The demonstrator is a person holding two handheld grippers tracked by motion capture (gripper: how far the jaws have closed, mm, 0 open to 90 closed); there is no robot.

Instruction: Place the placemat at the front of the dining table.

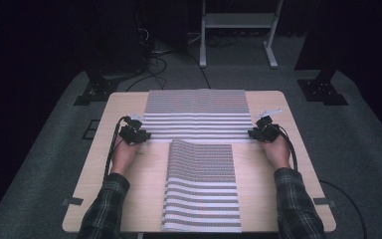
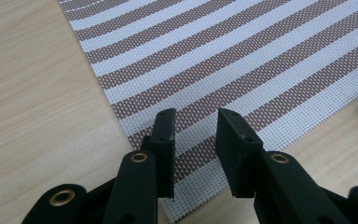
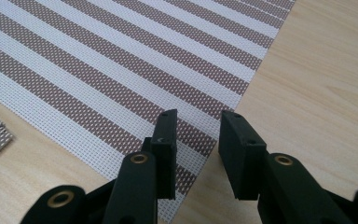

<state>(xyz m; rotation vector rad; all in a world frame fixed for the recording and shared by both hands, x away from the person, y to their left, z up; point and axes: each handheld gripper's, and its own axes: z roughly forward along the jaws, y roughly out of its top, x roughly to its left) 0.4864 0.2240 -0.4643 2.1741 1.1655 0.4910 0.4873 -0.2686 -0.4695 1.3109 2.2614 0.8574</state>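
Two brown-and-white striped woven placemats lie on the pale wooden worktop (image 1: 129, 199): the far placemat (image 1: 196, 115) at 12 o'clock, the near placemat (image 1: 202, 186) at 6. The left gripper (image 1: 143, 136) and right gripper (image 1: 252, 133) hover, jaws narrowly parted and holding nothing, over the far placemat's near corners.

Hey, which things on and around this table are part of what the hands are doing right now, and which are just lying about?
In the job:
- far mat, flat, near corners at the tongs
- left tongs, open at its near left corner
- right tongs, open at its near right corner

Lying about:
- near mat, untouched
- table
- white stand on the floor behind
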